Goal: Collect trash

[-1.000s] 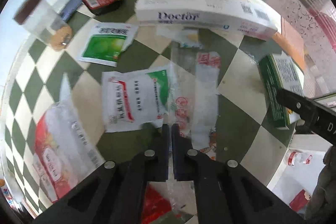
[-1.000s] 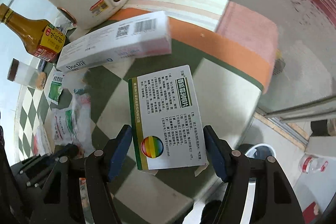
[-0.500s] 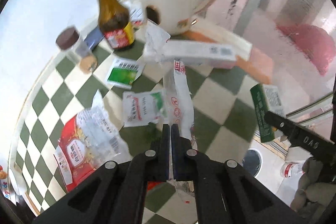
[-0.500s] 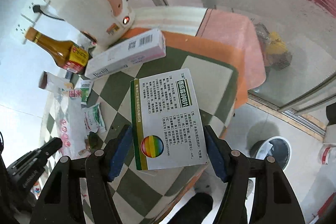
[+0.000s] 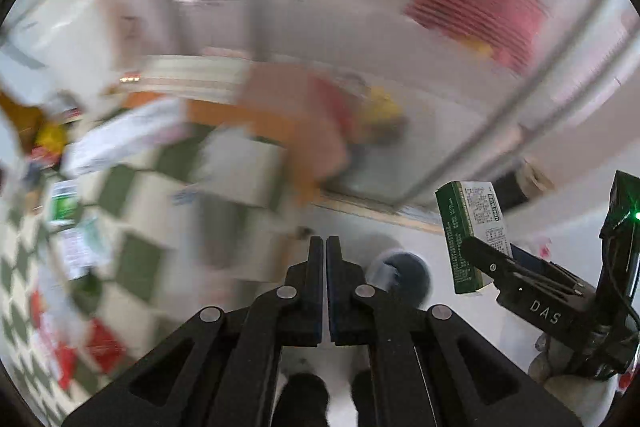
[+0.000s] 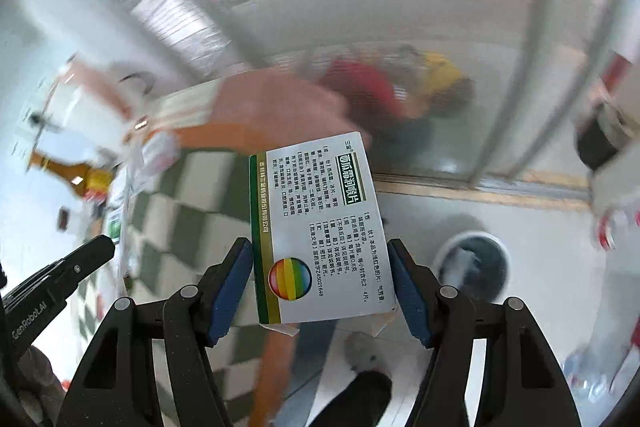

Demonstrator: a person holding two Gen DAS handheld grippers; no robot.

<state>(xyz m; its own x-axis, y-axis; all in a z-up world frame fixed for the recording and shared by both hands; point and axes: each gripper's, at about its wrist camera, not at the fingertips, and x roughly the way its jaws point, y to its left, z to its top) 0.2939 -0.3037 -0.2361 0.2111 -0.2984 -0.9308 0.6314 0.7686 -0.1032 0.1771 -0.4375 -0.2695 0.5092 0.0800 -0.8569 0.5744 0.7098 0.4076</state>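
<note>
Box: a green-and-white medicine carton, thin card, judged light and probably near empty; stiff along its edges but easy to crush across the broad printed face.

Where to take hold: by the two long side edges, low on the carton, as it is gripped here; a squeeze on the flat face would likely buckle it.

Where it is: in the air, clear of the desk, beyond the checked cloth's near edge and above the white floor; a small round bin stands on the floor just to its right in the right wrist view.

Right claw: spread wide and clamped on the carton, one blue pad on each side edge; a torn flap hangs from the bottom end.

Left claw: clenched tight, the fingers meeting, with nothing visible between them; it points down over the floor near the bin.

Left behind: wrappers and a long white box lie blurred on the desk.

Risk: judged small; a hard swing could slip the smooth card from the pads.
</note>
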